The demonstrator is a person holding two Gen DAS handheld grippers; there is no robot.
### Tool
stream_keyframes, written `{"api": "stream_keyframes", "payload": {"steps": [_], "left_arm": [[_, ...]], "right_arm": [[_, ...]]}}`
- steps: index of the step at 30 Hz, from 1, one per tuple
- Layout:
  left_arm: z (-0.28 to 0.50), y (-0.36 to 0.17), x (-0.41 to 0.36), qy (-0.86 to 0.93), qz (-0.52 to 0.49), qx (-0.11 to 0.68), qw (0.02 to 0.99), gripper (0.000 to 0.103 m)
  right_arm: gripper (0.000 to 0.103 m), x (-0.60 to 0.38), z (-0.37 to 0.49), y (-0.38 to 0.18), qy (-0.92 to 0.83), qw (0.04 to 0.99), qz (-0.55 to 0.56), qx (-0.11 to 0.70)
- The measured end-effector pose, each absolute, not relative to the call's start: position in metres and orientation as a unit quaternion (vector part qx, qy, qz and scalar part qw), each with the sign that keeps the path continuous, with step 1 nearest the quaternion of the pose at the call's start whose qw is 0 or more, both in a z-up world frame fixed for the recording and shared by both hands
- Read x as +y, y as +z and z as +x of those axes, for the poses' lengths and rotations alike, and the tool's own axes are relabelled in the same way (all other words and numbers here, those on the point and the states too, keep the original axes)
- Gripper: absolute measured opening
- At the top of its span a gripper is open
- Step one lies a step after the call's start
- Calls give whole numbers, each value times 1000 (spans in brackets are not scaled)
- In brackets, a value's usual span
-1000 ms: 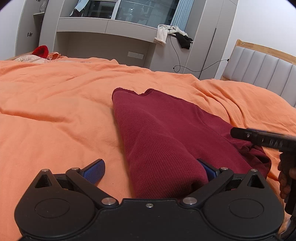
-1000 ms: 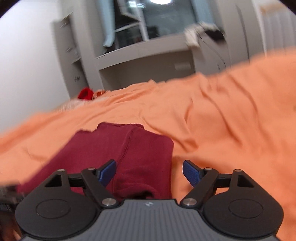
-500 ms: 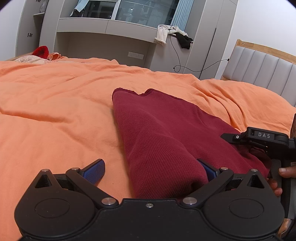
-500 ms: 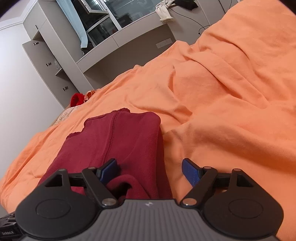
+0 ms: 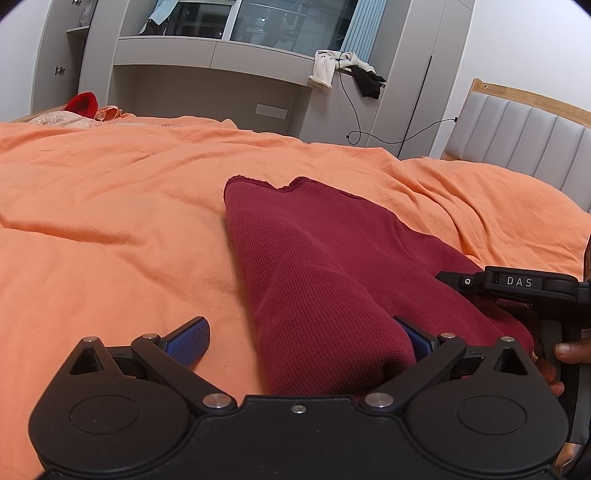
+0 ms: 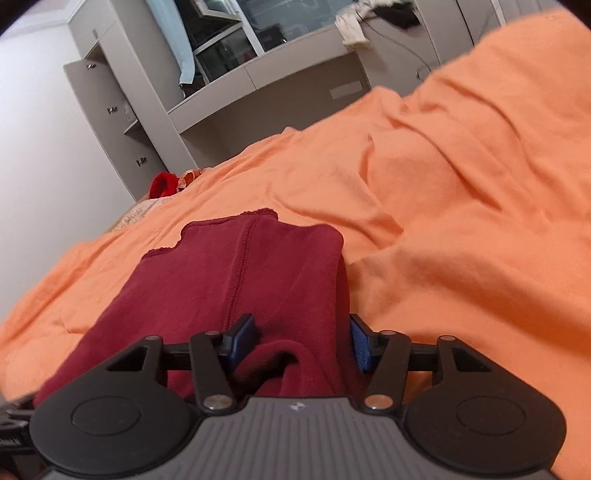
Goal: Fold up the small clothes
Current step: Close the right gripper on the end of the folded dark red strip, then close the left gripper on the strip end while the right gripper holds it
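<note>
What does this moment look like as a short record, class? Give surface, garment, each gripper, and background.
surface: orange bedspread, wrinkled
garment: dark red knit, partly folded, lying on the bedspread
left gripper: jaws wide apart, knit's near left end between them, left pad clear of the cloth
right gripper: jaws closing around the knit's near right end
background: grey cabinets; padded headboard; small red item at the bed's far edge

orange bedspread [image 5: 110, 192] over a bed, grey padded headboard [image 5: 517, 136] with wooden rim, grey built-in cabinets [image 5: 207, 59], dark window [image 5: 288, 22], white wall [image 6: 44, 155]
</note>
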State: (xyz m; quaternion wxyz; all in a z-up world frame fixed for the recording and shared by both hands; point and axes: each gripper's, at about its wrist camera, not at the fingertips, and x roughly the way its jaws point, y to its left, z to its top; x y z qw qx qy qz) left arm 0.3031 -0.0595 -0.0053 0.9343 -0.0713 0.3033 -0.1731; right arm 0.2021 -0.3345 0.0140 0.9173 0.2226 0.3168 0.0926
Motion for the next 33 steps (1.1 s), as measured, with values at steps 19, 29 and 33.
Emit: {"api": "stream_keyframes", "payload": {"steps": [19,29,33], "left_arm": [[323,17,-37,-228,-118,291,921,102],[376,-9,-38,-297,-125,376,869,103],[374,-8,-40,-285,-111,378,874,103]], "right_arm": [[66,-353,226,12,147,897,270,317],[62,-337,229,4,132,907,244,316],[62,-338,228,3,130,907,246,315]]}}
